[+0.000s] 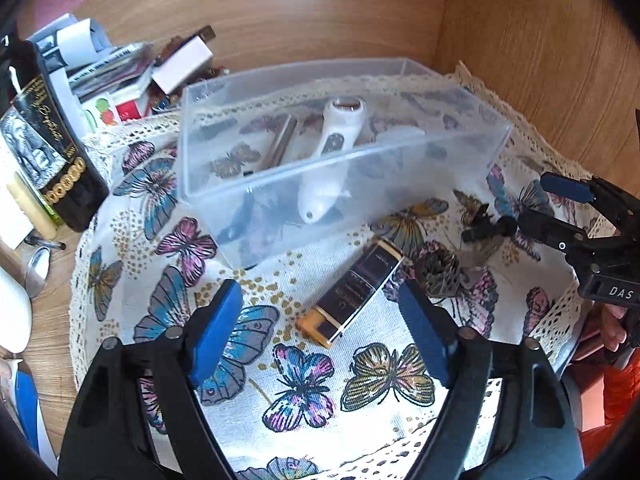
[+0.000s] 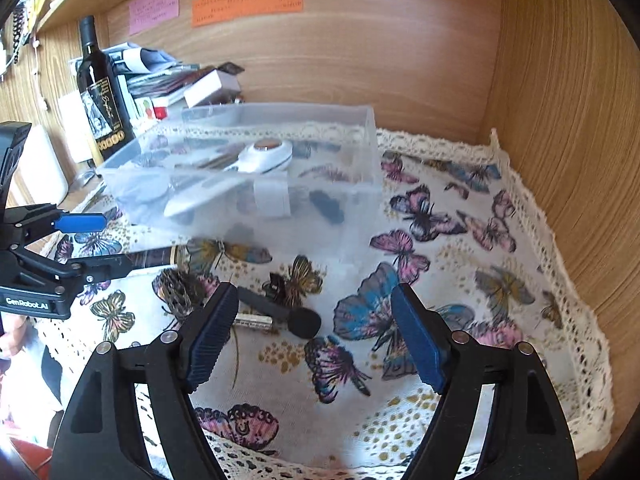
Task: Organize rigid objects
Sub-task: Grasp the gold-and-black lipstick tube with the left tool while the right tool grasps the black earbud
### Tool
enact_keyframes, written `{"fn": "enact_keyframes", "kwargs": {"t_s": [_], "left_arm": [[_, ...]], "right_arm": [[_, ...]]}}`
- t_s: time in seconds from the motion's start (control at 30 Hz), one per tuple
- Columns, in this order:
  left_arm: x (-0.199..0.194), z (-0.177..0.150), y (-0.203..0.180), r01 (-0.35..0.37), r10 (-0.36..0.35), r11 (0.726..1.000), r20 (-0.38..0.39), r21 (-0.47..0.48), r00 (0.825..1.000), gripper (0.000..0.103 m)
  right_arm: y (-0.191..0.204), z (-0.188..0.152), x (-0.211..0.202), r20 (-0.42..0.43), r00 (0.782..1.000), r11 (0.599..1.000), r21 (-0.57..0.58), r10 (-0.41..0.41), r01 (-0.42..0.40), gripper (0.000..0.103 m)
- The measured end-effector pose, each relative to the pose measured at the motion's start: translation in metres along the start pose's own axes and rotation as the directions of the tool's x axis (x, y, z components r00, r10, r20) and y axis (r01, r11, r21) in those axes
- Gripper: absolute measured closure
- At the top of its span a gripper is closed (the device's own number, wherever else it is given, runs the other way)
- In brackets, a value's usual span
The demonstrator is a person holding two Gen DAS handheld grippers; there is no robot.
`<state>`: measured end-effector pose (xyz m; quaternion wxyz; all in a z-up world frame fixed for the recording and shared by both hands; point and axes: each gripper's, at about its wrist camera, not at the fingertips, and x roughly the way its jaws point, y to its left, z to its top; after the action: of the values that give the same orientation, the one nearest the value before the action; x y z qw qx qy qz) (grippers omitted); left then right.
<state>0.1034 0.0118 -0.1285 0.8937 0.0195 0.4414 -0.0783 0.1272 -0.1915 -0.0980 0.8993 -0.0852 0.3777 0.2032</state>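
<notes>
A clear plastic bin (image 1: 400, 152) (image 2: 352, 184) stands on the butterfly cloth and holds a white handheld device (image 1: 332, 136) (image 2: 256, 156) and other small items. A dark box with gold ends (image 1: 354, 294) (image 2: 160, 258) lies on the cloth in front of the bin. My left gripper (image 1: 322, 328) is open just before that box; it shows at the left in the right wrist view (image 2: 106, 244). A black tool with a round head (image 2: 280, 312) (image 1: 486, 230) lies on the cloth. My right gripper (image 2: 314, 338) is open around it, also seen at the right in the left wrist view (image 1: 548, 204).
A dark wine bottle (image 2: 100, 96) (image 1: 44, 140), stacked books and papers (image 1: 116, 76) and a spoon (image 1: 38, 266) sit left of the cloth. Wooden walls (image 2: 560, 120) close the back and right. A metal bar (image 2: 254, 322) lies under the black tool.
</notes>
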Motion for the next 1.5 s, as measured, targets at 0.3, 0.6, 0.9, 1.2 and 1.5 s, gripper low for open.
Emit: {"fn": "enact_keyframes", "kwargs": {"t_s": [0.3, 0.6, 0.9, 1.2, 1.5], "left_arm": [[0.025, 0.008, -0.006, 0.039, -0.037, 0.999, -0.070, 0.023, 0.997, 0.036], [0.030, 0.014, -0.014, 0.083, -0.081, 0.996, -0.058, 0.038, 0.995, 0.069], [0.018, 0.007, -0.008, 0.093, -0.093, 0.996, -0.027, 0.006, 0.995, 0.080], [-0.006, -0.005, -0.003, 0.067, -0.067, 0.998, 0.023, -0.019, 0.997, 0.080], [-0.028, -0.011, -0.003, 0.058, -0.057, 0.998, 0.076, -0.015, 0.995, 0.080]], "right_arm": [[0.017, 0.010, 0.022, -0.050, 0.998, 0.997, -0.069, 0.036, -0.039, 0.031], [0.017, 0.012, 0.045, -0.142, 0.986, 0.992, -0.076, 0.091, -0.103, 0.064], [0.017, 0.010, 0.034, -0.108, 0.991, 0.993, -0.074, 0.083, -0.091, 0.094], [0.013, 0.008, 0.022, -0.081, 0.994, 0.994, -0.068, 0.075, -0.081, 0.063], [0.022, 0.000, 0.033, -0.132, 0.987, 0.987, -0.120, 0.094, -0.110, 0.069]]}}
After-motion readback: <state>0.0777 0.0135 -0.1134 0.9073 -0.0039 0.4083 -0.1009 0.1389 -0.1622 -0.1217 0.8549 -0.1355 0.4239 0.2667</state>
